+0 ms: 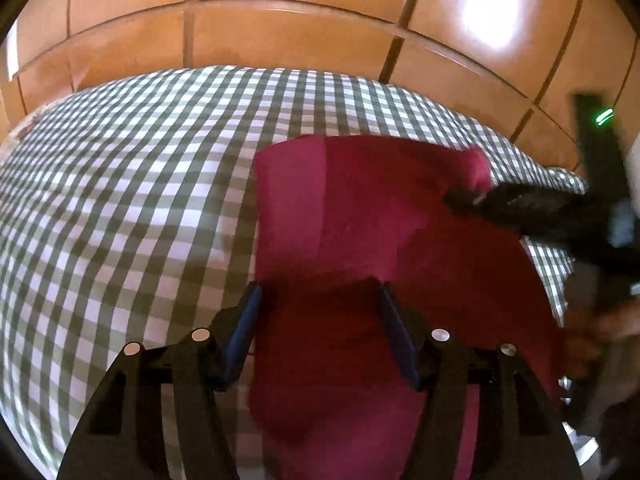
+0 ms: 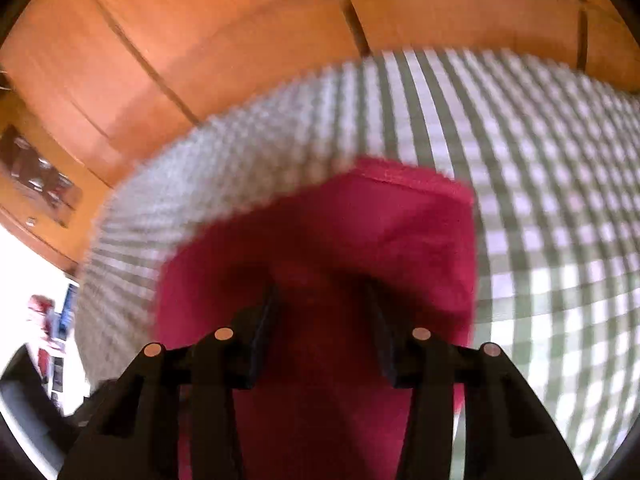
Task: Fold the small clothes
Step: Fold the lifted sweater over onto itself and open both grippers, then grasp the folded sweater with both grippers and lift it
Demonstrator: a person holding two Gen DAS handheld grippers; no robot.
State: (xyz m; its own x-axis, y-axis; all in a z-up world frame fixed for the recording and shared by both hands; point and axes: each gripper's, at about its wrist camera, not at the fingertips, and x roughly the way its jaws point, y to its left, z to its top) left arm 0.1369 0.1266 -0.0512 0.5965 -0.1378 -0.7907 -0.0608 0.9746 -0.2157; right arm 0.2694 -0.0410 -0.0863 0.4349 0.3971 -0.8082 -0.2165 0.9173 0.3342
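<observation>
Two tools work over one small magenta garment [image 1: 360, 208], which lies on a counter draped in a green-and-white checked cloth [image 1: 120, 200], with orange floor tiles [image 1: 280, 32] beyond the far edge. In the left wrist view the garment looks already doubled: a straight vertical edge runs down its left part, and a raised fold crosses it just ahead of the fingertips.

The left tool [image 1: 318, 296] hangs above the garment's near portion with its blue-padded fingers [image 1: 246, 328] spread apart and no cloth between them, so it is released. The right tool [image 1: 464, 198] shows at the right of that view as a dark blurred shape over the garment's far right corner; whether it touches the cloth there I cannot tell.

From the right wrist camera, the right tool [image 2: 320, 300] has its fingers standing apart over the magenta cloth [image 2: 380, 232], and I see nothing pinched, though the picture is smeared by motion.

My reading is that one fold is laid and the hands are between grasps. The next move likely calls for each tool to pinch a corner or edge of the same side, taking both layers together, then carry it across evenly so the layers stay aligned and the thin cloth does not bunch or drag over the checked cloth.
</observation>
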